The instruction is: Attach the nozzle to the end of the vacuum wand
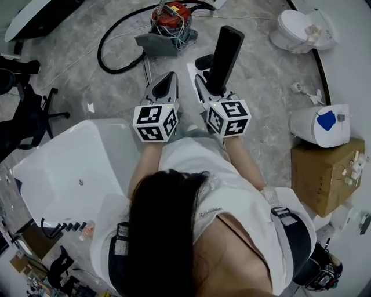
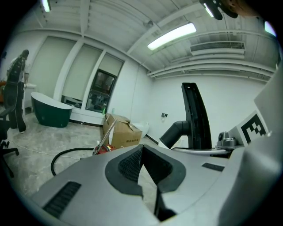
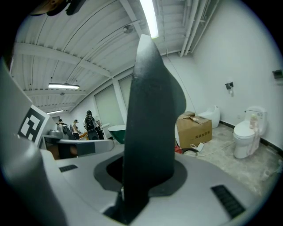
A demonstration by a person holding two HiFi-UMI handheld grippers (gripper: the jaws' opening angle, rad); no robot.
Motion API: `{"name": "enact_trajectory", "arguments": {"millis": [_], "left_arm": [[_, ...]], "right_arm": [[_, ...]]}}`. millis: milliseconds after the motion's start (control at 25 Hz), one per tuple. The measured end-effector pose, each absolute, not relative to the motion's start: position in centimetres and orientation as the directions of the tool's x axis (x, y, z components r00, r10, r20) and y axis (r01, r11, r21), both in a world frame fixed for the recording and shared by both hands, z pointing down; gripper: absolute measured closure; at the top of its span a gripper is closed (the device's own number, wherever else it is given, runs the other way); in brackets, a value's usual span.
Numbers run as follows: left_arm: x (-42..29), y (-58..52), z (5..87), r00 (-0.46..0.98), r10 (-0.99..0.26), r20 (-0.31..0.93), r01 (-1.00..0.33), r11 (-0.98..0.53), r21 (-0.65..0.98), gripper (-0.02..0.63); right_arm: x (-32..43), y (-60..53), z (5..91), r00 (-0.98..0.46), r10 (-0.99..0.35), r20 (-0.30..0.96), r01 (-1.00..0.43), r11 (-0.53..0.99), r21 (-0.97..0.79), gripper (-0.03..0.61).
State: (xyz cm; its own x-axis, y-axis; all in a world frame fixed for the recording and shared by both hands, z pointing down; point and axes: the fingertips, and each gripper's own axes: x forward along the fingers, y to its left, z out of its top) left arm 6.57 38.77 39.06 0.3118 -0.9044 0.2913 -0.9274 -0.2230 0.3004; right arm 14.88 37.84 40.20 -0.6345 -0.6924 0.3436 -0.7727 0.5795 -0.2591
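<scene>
One black nozzle (image 1: 225, 53) stands upright in right gripper (image 1: 206, 87), jaws clamped on its lower end, upper end tilting far-right. Nozzle held in air above grey floor (image 1: 261, 75), well apart from red vacuum cleaner (image 1: 171, 17) and its black hose (image 1: 116, 55) at far side. Left gripper (image 1: 164, 84) just left of right one, jaws pressed together, nothing between them. Both forearms reach straight ahead from body, grippers side by side, pointing far and slightly down. White bathtub (image 1: 64, 168) near left; toilet (image 1: 298, 29) far right.
</scene>
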Motion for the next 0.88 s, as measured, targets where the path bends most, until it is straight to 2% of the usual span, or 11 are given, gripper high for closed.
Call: {"name": "enact_trajectory", "arguments": {"millis": [880], "left_arm": [[1.6,25.5,39.8,0.337,-0.888,0.312,-0.926,-0.253,0.279,0.612]], "right_arm": [[9.0,25.1,40.7,-0.626,-0.685,0.372,-0.778,0.579,-0.244,0.474]]}}
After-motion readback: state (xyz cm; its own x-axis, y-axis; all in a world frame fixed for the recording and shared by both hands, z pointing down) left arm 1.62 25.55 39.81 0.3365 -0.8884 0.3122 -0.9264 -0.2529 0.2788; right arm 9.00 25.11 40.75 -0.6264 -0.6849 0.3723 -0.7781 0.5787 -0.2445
